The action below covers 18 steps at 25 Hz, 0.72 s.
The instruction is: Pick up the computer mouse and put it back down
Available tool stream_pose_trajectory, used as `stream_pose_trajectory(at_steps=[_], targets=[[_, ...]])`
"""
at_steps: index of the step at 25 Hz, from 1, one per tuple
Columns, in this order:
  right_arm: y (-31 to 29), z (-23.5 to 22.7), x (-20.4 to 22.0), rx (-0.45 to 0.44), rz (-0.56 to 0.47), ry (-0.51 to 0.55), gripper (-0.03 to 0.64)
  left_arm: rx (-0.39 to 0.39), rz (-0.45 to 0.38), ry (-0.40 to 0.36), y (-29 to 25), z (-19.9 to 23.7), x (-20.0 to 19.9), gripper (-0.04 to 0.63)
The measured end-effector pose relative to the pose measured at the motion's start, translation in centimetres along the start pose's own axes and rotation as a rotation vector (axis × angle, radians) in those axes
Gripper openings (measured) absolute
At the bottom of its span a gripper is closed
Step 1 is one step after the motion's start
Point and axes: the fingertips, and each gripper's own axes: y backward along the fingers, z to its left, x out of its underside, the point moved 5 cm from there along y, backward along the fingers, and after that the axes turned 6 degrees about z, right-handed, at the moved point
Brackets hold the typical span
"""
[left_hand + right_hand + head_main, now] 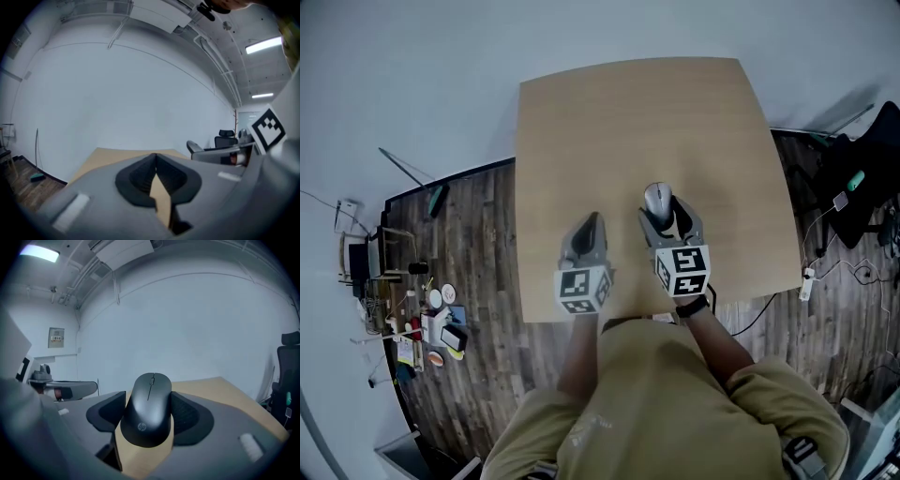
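A dark grey computer mouse [149, 408] sits clamped between the black pads of my right gripper [149, 416], held well above the wooden table [234, 394] and pointing almost level. From the head view the mouse [657, 200] sticks out ahead of the right gripper [660, 214] over the table's near middle. My left gripper [590, 232] hovers beside it on the left, empty, its tips touching. In the left gripper view the pads [140, 180] meet at the tip with only a sliver of table showing behind them.
The light wooden table [581, 122] has a bare top. Dark wood floor surrounds it, with clutter of small items [431, 328] at the left and cables and a black chair [862, 178] at the right. A white wall lies ahead in both gripper views.
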Motion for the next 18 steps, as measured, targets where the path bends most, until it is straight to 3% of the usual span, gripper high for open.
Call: stream_pose_trajectory(at_steps=[9,14,18], targets=[[9.7,1.0,-4.2,-0.057,-0.175,0.049,0.305,-0.021,-0.136,-0.018,5.5,-6.4,-4.2,0.002],[14.4,0.9,-3.6,-0.115,-0.207,0.059,0.305,-0.104,-0.171,-0.04,9.2,-10.1,-3.8,0.0],[16.5,3.0,-2.9,-0.214,-0.22,0.067,0.305,-0.205,-0.207,-0.043,13.7,-10.8,-3.1,0.002]])
